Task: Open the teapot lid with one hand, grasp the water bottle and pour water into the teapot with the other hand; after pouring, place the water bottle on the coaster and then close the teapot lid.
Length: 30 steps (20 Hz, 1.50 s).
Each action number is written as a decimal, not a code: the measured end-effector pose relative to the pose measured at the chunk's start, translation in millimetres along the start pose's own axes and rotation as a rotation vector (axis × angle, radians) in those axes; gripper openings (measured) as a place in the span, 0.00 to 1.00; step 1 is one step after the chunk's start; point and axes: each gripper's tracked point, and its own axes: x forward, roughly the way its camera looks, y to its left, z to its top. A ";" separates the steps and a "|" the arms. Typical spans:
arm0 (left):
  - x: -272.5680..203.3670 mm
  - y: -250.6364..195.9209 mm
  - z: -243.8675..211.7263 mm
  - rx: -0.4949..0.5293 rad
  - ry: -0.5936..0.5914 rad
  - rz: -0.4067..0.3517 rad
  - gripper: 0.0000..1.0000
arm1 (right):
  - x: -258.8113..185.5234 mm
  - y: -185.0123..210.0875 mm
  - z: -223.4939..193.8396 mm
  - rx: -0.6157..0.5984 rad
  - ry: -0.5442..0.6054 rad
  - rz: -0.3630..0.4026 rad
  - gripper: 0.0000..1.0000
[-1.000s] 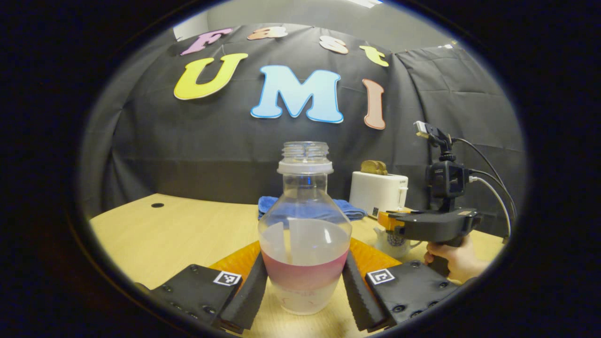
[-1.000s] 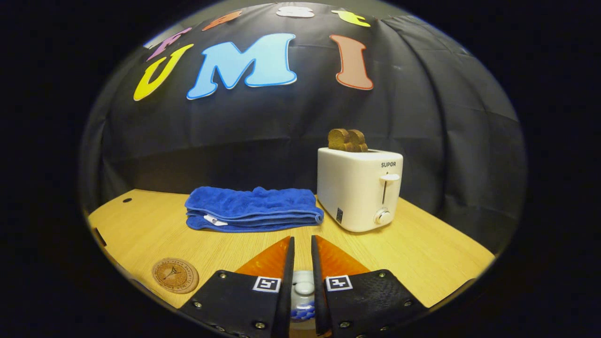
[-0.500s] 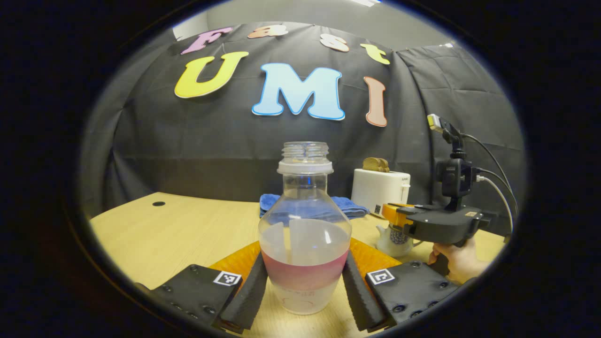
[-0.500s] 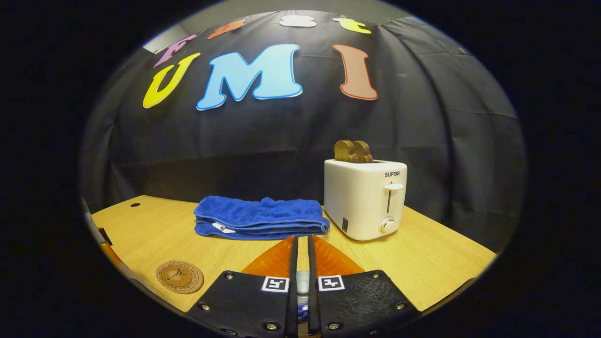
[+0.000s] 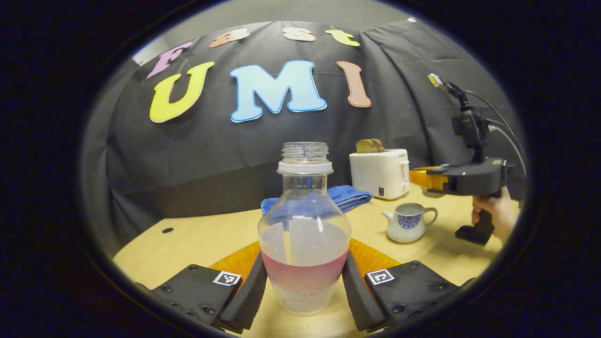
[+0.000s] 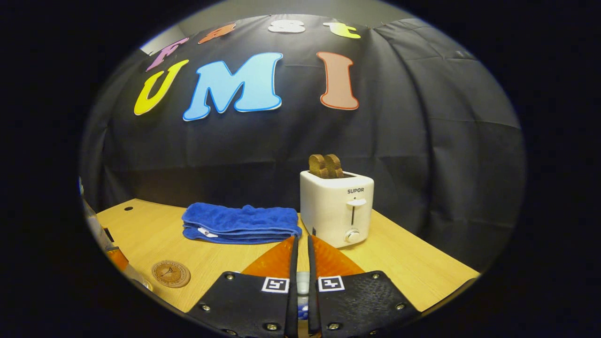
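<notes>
A clear water bottle [image 5: 304, 225] with a pink band, uncapped and about half full, stands upright between the fingers of my left gripper [image 5: 304, 263], which is shut on it. To its right the small white-and-blue teapot [image 5: 408, 223] sits on the table with its top open. My right gripper [image 5: 418, 177], held by a hand [image 5: 493, 211], hovers above and right of the teapot. In the right gripper view that gripper [image 6: 301, 241] is shut on the teapot lid [image 6: 303, 283], whose white knob shows between the fingers. A round cork coaster [image 6: 171, 273] lies at the lower left.
A white toaster [image 6: 337, 213] with toast in it stands at the back of the wooden table [image 6: 413, 267], and a folded blue towel [image 6: 242, 223] lies to its left. The same toaster [image 5: 379, 173] and towel [image 5: 350, 196] sit behind the bottle.
My right gripper has risen and carried the lid up off the teapot, whose top now stands open. The left gripper view has shifted with the bottle still held.
</notes>
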 end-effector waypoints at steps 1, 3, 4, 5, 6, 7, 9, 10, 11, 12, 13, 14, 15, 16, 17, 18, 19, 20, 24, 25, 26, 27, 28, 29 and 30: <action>6.8 -2.8 1.3 0.051 0.008 -0.007 0.87 | -0.4 -12.0 -1.5 -0.013 0.008 -0.018 0.08; 22.2 -15.1 -1.7 0.162 0.055 -0.029 0.88 | -1.7 -28.1 -0.8 -0.023 0.021 -0.045 0.08; 29.1 -22.7 -2.1 0.221 0.073 -0.046 0.88 | -3.2 -36.1 0.1 -0.029 0.023 -0.062 0.08; 37.5 -30.4 -1.3 0.279 0.082 -0.059 0.88 | -4.4 -43.5 0.2 -0.042 0.027 -0.078 0.08; 46.5 -35.4 1.1 0.339 0.088 -0.070 0.87 | -5.9 -49.6 1.3 -0.058 0.029 -0.089 0.08; 51.2 -37.9 1.4 0.400 0.093 -0.074 0.87 | -7.2 -53.8 1.8 -0.073 0.031 -0.097 0.08; 65.0 -45.1 3.6 0.519 0.107 -0.084 0.87 | -9.6 -58.0 2.9 -0.084 0.031 -0.100 0.08; 70.9 -47.6 5.9 0.577 0.106 -0.086 0.86 | -9.8 -58.4 3.8 -0.086 0.031 -0.097 0.08; 74.1 -50.9 6.5 0.634 0.110 -0.088 0.86 | -10.3 -59.7 3.5 -0.082 0.035 -0.098 0.08; 77.6 -53.1 8.1 0.685 0.111 -0.090 0.86 | -10.7 -60.3 3.7 -0.078 0.036 -0.099 0.08; 82.3 -55.7 7.6 0.736 0.122 -0.095 0.86 | -10.9 -62.5 2.9 -0.072 0.041 -0.101 0.08; 86.9 -59.3 7.1 0.785 0.132 -0.109 0.87 | -10.9 -64.9 3.2 -0.068 0.043 -0.105 0.08; 89.3 -59.9 4.2 0.831 0.146 -0.111 0.87 | -10.9 -70.3 0.6 -0.062 0.051 -0.117 0.08; 93.3 -60.3 4.7 0.884 0.152 -0.117 0.87 | -11.1 -74.0 0.8 -0.049 0.055 -0.127 0.08; 97.0 -62.3 7.1 0.923 0.143 -0.127 0.87 | -11.0 -77.8 -1.0 -0.036 0.060 -0.131 0.08; 100.7 -64.2 8.3 0.956 0.142 -0.133 0.87 | -11.7 -82.0 -1.8 -0.024 0.065 -0.140 0.08; 102.6 -64.9 11.3 0.993 0.139 -0.134 0.87 | -11.7 -87.2 -4.5 -0.015 0.072 -0.149 0.08; 107.1 -67.4 13.4 1.036 0.139 -0.136 0.87 | -12.1 -91.0 -4.7 -0.003 0.074 -0.158 0.08; 118.4 -80.2 7.9 1.192 0.165 -0.167 0.87 | -14.9 -102.6 -5.4 0.025 0.079 -0.185 0.08; 120.4 -83.5 7.0 1.223 0.171 -0.169 0.87 | -16.1 -104.6 -3.7 0.029 0.075 -0.192 0.08; 122.4 -86.1 6.9 1.254 0.177 -0.176 0.87 | -17.6 -106.2 -3.0 0.034 0.072 -0.193 0.08; 125.3 -89.4 6.1 1.283 0.183 -0.181 0.87 | -19.2 -107.6 -0.8 0.037 0.066 -0.201 0.08; 125.1 -90.7 9.1 1.316 0.180 -0.179 0.87 | -19.8 -108.9 0.9 0.039 0.061 -0.201 0.08; 125.7 -93.1 11.9 1.351 0.174 -0.179 0.87 | -20.9 -108.6 2.5 0.044 0.058 -0.199 0.08; 127.9 -94.2 15.5 1.385 0.176 -0.177 0.87 | -21.2 -108.6 3.4 0.052 0.054 -0.200 0.08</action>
